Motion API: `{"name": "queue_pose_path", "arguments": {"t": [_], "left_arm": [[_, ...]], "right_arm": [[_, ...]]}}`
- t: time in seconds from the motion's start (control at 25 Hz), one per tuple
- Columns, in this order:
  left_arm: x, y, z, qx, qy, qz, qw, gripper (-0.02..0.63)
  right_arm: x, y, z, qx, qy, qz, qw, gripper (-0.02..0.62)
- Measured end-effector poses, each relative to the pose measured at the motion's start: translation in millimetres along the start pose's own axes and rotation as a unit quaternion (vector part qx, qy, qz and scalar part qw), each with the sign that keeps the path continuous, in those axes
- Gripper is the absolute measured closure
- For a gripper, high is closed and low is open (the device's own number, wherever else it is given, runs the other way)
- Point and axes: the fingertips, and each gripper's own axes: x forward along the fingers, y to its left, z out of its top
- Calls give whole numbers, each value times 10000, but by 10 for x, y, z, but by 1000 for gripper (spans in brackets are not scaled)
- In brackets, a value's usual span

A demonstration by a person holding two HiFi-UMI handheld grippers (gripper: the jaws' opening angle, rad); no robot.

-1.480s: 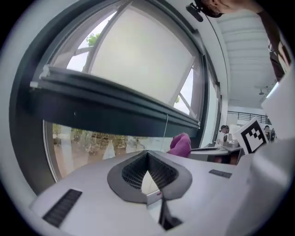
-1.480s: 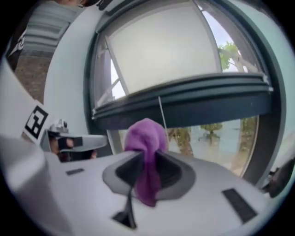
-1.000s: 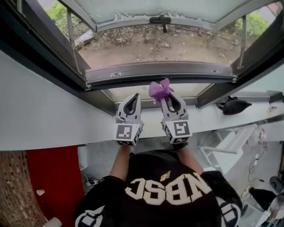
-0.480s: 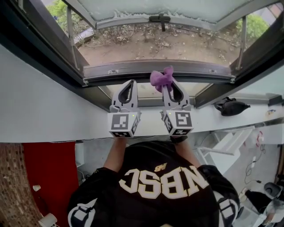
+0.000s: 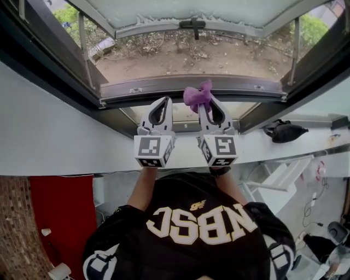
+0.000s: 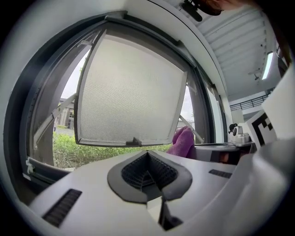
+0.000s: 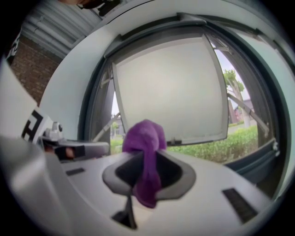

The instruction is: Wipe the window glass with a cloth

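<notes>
Both claws had lifted a little toward the window over the last second, and over the last half second they barely shifted. The right claw was clamped on a purple cloth, which bunched above the jaw tips; in the right gripper view a strip of that cloth ran down between the closed jaws of the right claw. The left claw sat just beside it at 9 o'clock, jaws pressed together with nothing between them, as the left gripper view showed at the left claw, the cloth showing past it at 2 o'clock.

The window glass belonged to a sash swung outward, well apart from the cloth at 12 o'clock in the head view, with its handle on the lower edge. In both gripper views the glass filled the scene ahead, the window glass untouched by anything. The dark window frame lay just beyond the claw tips.

Judged from this, the step was the approach: the cloth was in hand but wiping had not begun. The next move called for reaching the right claw out past the frame until the cloth pressed flat on the pane.
</notes>
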Motion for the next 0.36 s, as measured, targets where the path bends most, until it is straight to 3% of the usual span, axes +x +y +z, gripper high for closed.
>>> {"name": "queue_pose_path", "arguments": {"t": [0.16, 0.36], "left_arm": [[24, -152, -60, 144, 63, -28, 9999, 583], [75, -392, -83, 221, 125, 72, 9997, 583]], "right_arm": [[-93, -96, -2, 38, -62, 85, 9999, 506], [-187, -560, -21, 194, -106, -69, 9997, 506]]}}
